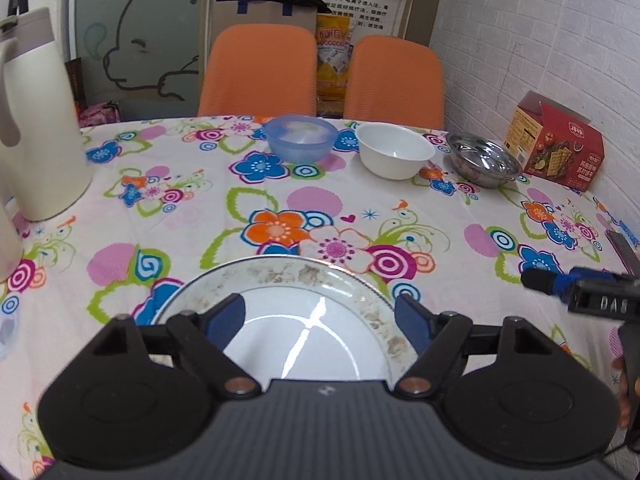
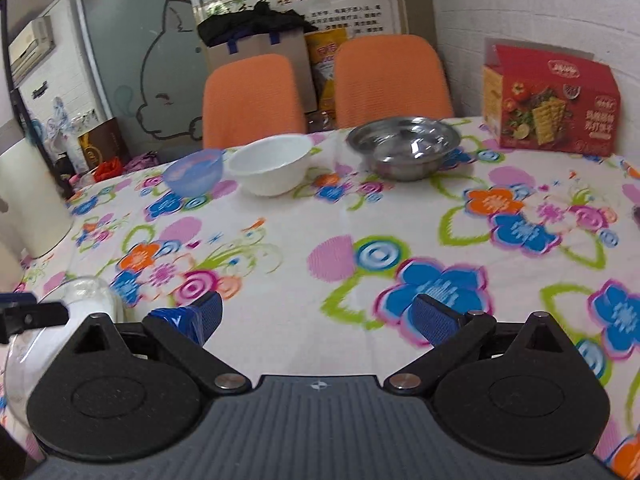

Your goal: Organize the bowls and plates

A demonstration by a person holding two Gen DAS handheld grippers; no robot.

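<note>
Three bowls sit in a row at the far side of the surface [image 1: 192, 216]: a blue bowl [image 1: 301, 139] on the left, a white bowl [image 1: 394, 150] in the middle and a metal bowl [image 1: 483, 158] on the right, close to a red cracker box [image 1: 556, 142]. One plate [image 1: 304, 320] lies near, directly under the left gripper [image 1: 320, 316], whose fingers are spread wide to either side of the plate's well and clasp nothing. The right gripper [image 2: 318, 316] is likewise wide open and empty, hovering over bare tablecloth to the right of the plate.

The step in hand looks like taking up the plate. To do it well, I would lower the left gripper toward the near rim and pinch that edge between the pads rather than straddle the whole dish; the glazed rim may slip, so close firmly and lift level. The right gripper could reach for the metal bowl, keeping clear of the box. A cream jug [image 1: 38, 120] stands far left, well apart.
</note>
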